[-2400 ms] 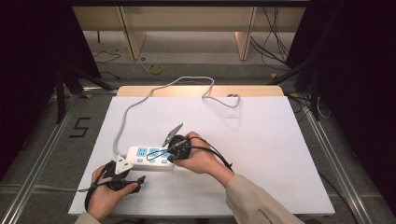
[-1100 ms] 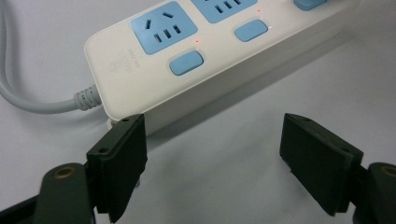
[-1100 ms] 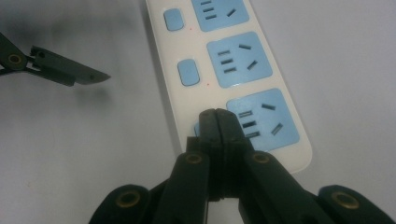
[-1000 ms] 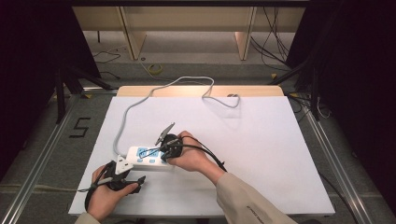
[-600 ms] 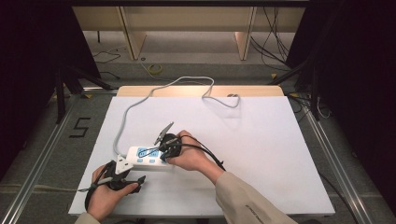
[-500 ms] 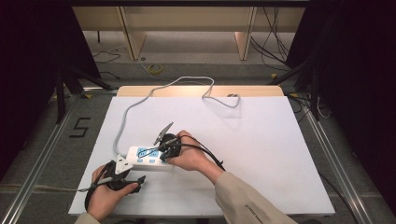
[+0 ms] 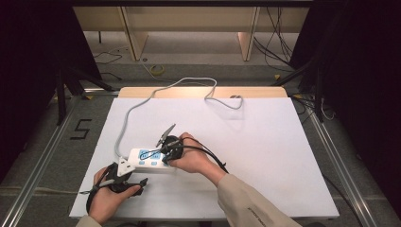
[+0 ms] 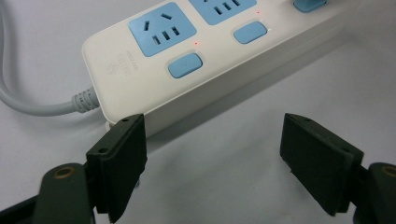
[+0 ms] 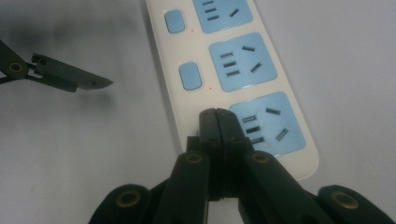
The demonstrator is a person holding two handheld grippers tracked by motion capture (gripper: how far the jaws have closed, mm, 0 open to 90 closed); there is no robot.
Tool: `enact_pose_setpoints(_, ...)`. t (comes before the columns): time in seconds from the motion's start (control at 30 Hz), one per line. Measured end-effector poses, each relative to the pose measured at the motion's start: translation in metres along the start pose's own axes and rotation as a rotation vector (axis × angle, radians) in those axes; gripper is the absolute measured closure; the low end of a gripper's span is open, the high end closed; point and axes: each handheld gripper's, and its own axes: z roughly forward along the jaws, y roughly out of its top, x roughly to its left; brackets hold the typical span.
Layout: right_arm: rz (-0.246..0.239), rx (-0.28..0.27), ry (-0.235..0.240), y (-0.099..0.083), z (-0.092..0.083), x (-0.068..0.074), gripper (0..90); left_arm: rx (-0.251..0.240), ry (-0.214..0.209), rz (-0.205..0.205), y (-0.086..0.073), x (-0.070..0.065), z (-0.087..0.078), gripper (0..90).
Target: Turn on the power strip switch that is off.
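The right gripper (image 9: pixel 217 116), jaws pressed together, touches the power strip (image 9: pixel 243 70) beside its nearest socket (hidden under the hand from above); the left gripper (image 8: pixel 212 163) stands spread near the strip's cord end.

I see glossy white plastic on the power strip (image 8: pixel 187 60) (blue sockets smooth), beside it matt black jaws, under it a matt white counter (image 7: pixel 265 142).

One power strip (image 7: pixel 147 159) with three blue sockets (image 9: pixel 266 122), one grey cord (image 7: pixel 142 101), two grippers (image 7: pixel 166 144).
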Motion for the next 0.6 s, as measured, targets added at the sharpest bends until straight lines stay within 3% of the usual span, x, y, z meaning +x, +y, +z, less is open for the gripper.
enact_pose_setpoints(0.6,0.016,-0.008,0.006,-0.0021,0.0011,-0.0011,90.0,-0.001,-0.004,0.005,0.0006,-0.0014,0.0016,22.6)
